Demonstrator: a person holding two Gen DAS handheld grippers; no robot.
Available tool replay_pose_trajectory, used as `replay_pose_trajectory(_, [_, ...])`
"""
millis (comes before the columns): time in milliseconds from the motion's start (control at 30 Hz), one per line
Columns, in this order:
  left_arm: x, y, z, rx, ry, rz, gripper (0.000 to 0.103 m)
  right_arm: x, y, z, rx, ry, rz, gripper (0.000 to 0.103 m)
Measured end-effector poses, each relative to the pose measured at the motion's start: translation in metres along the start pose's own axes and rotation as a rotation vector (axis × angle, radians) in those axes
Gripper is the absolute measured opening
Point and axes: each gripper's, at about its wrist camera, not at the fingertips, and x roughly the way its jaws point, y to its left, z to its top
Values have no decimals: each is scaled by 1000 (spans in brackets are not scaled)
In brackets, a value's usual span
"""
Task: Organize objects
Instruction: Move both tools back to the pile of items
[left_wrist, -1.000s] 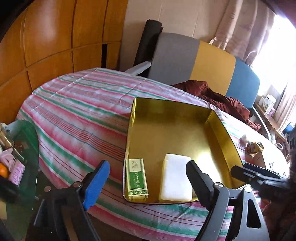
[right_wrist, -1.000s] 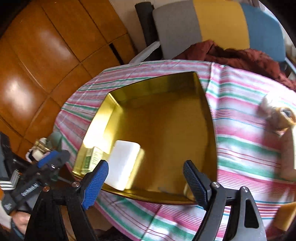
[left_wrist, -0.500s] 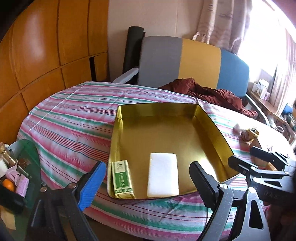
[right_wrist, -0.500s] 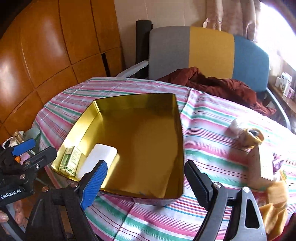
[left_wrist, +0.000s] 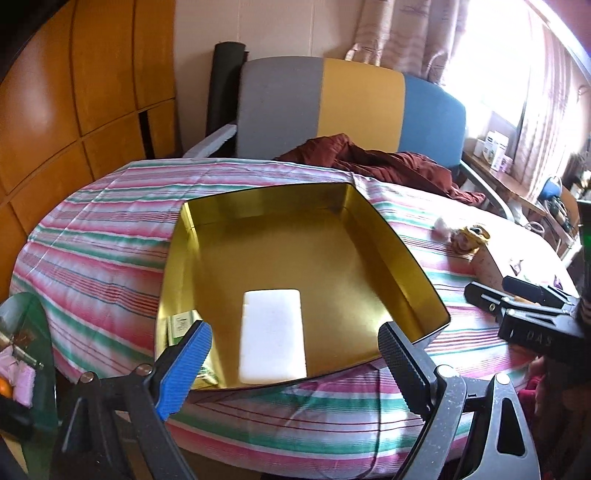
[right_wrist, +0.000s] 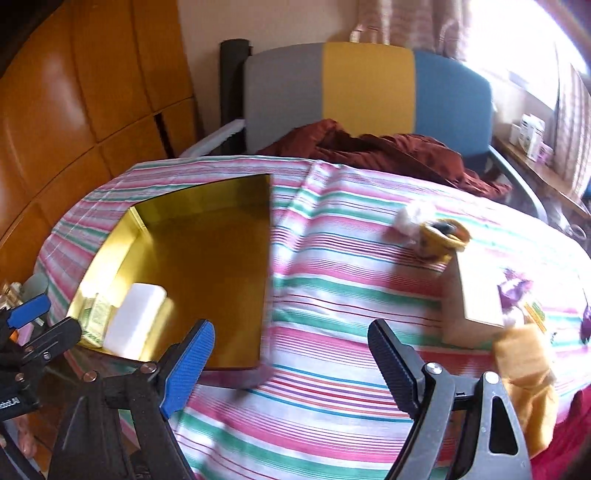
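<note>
Box (right_wrist: 476, 295), the tan carton, lies on the striped bench (right_wrist: 332, 295) just ahead of our right tongs (right_wrist: 291, 354) and a little to their right. Beside it, further to the right, sit a purple wrapper (right_wrist: 515, 288) and a yellow pouch (right_wrist: 524, 354), and beyond it a small crumpled yellow and white bundle (right_wrist: 432, 232). The right tongs are spread wide and hold nothing. The left tongs (left_wrist: 295, 350) are also spread and empty; they hang in front of the gold tray (left_wrist: 406, 258), where a white block (left_wrist: 271, 341) lies straight ahead and a green packet (left_wrist: 181, 325) is half hidden behind the blue finger (left_wrist: 184, 369).

We judge that the box is light cardboard, stiff on its edges but easy to dent on the wide faces. So we think it is better to take it across the narrow sides, near the middle, with a mild squeeze. The pouch looks soft and will probably sag, so a pinch at its upper edge seems safer. The bundle looks loose and light; it may slip or come apart, and we would close on its thickest part. The picture is blurred here, so what these small things are we cannot tell exactly. The tray has much free room beyond the block for them.
</note>
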Motion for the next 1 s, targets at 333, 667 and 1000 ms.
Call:
replay_pose_trajectory(333, [13,-33,14,70,21,-67,92,-8,-80,5,125,10,-116,87])
replay_pose_trajectory(667, [28,-78,39,124,47,-179,96,-20,-177,32,229,-16,-253,87])
replay_pose_trajectory(1000, [63,-130,80,134,97,-264,96,-5,-246,26,392,-27,-289,87])
